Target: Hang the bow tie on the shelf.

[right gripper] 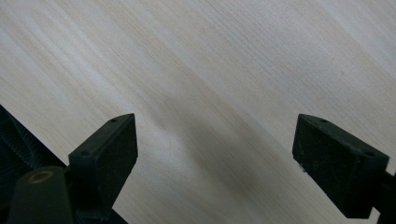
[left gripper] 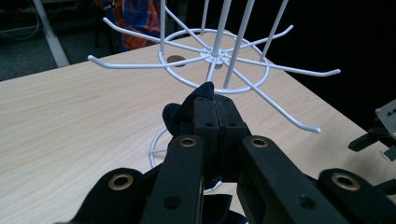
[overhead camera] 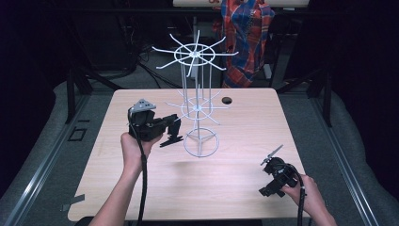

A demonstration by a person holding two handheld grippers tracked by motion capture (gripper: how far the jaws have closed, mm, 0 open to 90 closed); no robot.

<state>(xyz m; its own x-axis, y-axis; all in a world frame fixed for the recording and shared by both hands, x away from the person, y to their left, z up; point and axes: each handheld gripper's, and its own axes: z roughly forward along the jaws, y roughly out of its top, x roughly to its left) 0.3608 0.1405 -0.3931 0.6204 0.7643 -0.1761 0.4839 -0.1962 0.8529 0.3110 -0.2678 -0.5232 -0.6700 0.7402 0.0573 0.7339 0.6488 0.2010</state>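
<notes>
I hold the left claw (overhead camera: 173, 128) above the surface (overhead camera: 155, 188), near the middle of its left half. Its jaws are pressed together on a small piece of dark cloth (left gripper: 175, 116); in the left gripper view the cloth sticks out above and to the left of the pads. The claw points toward the white wire rack (overhead camera: 197, 106), which stands on its ring base near the middle of the surface. The rack carries two tiers of spoke-like hooks, and the claw is near the lower tier without touching it. I hold the right claw (overhead camera: 272, 156) near the front right corner of the surface. Its jaws stand wide apart with nothing between them, over bare wood in the right gripper view.
</notes>
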